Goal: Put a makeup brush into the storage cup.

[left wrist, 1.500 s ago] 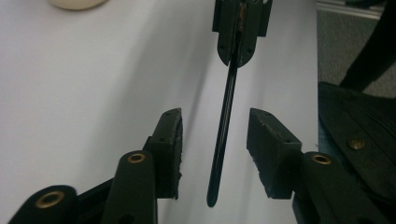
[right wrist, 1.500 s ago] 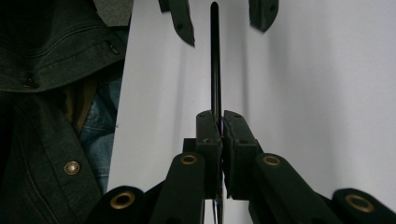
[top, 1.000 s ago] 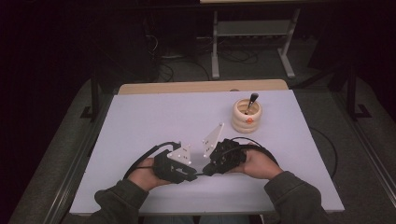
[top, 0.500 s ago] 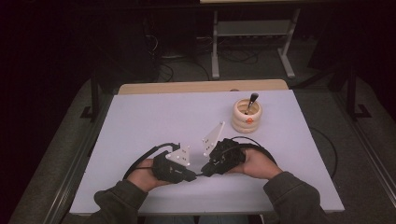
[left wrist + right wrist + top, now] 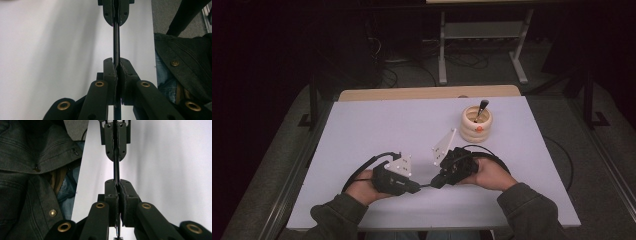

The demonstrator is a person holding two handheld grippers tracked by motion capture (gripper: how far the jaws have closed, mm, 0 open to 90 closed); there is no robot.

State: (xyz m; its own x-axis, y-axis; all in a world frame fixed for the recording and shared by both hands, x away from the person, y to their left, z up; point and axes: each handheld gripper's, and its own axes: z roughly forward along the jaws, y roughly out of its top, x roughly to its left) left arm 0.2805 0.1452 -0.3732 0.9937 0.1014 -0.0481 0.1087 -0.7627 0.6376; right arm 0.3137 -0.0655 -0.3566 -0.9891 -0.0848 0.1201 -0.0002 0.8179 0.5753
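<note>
A big white table [image 5: 362, 130] takes up the middle of the high view, with a dark floor around it. A person's two hands come in from the bottom of that view, each one holding a black gripper.

The left gripper [image 5: 416, 189] and the right gripper [image 5: 435, 182] meet tip to tip near the bottom middle of the table. Between them is a thin black stick [image 5: 116, 40]. It lies flat, just above the table, and its long way runs from one gripper straight to the other, left to right in the high view. In the left gripper view the jaws are squeezed tight on one end of the stick, and the other gripper's jaws pinch the far end at the top of the frame. The right gripper view shows the same thing from the other side [image 5: 116, 167].

Compared with a second ago, the hands and grippers sit in almost the same spot; nothing else on the table has moved.

A round, pale cup [image 5: 476, 126] stands toward the upper right of the table, well apart from the grippers. A dark brush handle [image 5: 481, 109] leans in it. Nothing lies between the cup and the grippers.
</note>
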